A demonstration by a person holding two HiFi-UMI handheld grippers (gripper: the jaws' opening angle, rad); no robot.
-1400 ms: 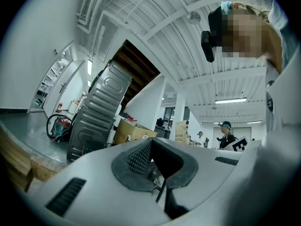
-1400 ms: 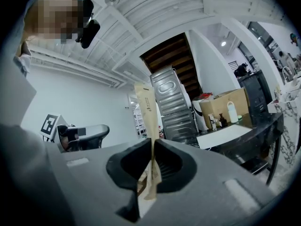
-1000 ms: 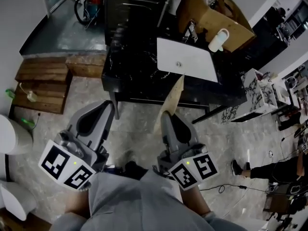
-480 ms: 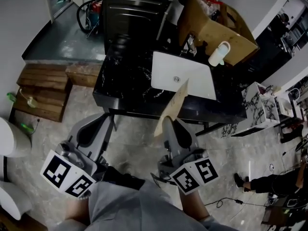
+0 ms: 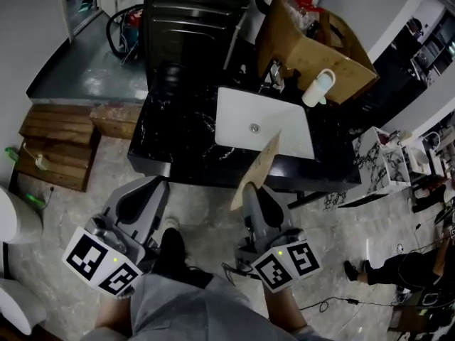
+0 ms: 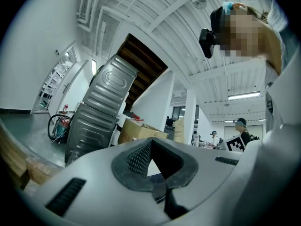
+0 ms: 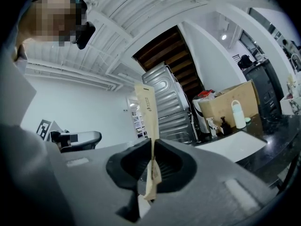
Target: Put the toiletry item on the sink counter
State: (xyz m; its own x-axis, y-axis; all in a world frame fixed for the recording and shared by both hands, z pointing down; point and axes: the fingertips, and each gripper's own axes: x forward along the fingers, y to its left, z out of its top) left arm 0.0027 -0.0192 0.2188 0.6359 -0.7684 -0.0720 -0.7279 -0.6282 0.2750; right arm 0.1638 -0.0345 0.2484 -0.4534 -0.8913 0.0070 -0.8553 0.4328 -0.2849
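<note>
The right gripper (image 5: 250,187) jaws clamp a flat tan paper toiletry sachet (image 5: 260,163) by its near end, jutting forward to reach the black marble sink counter (image 5: 178,130) first, not yet set down (left gripper (image 5: 161,183) closed, empty).

Toiletry packet (image 5: 259,163) tan kraft, small dark print near top. Left gripper (image 5: 153,183), right gripper (image 5: 250,188): grey shells, black pads, black-and-white square markers. Counter (image 5: 174,137) black – white veining. Sink basin (image 5: 234,123) white. Box (image 5: 291,48), upper right of frame, brown cardboard. Bottle (image 5: 318,89) white – pale teal cap. Floor (image 5: 199,204) grey-beige, marbled.
</note>
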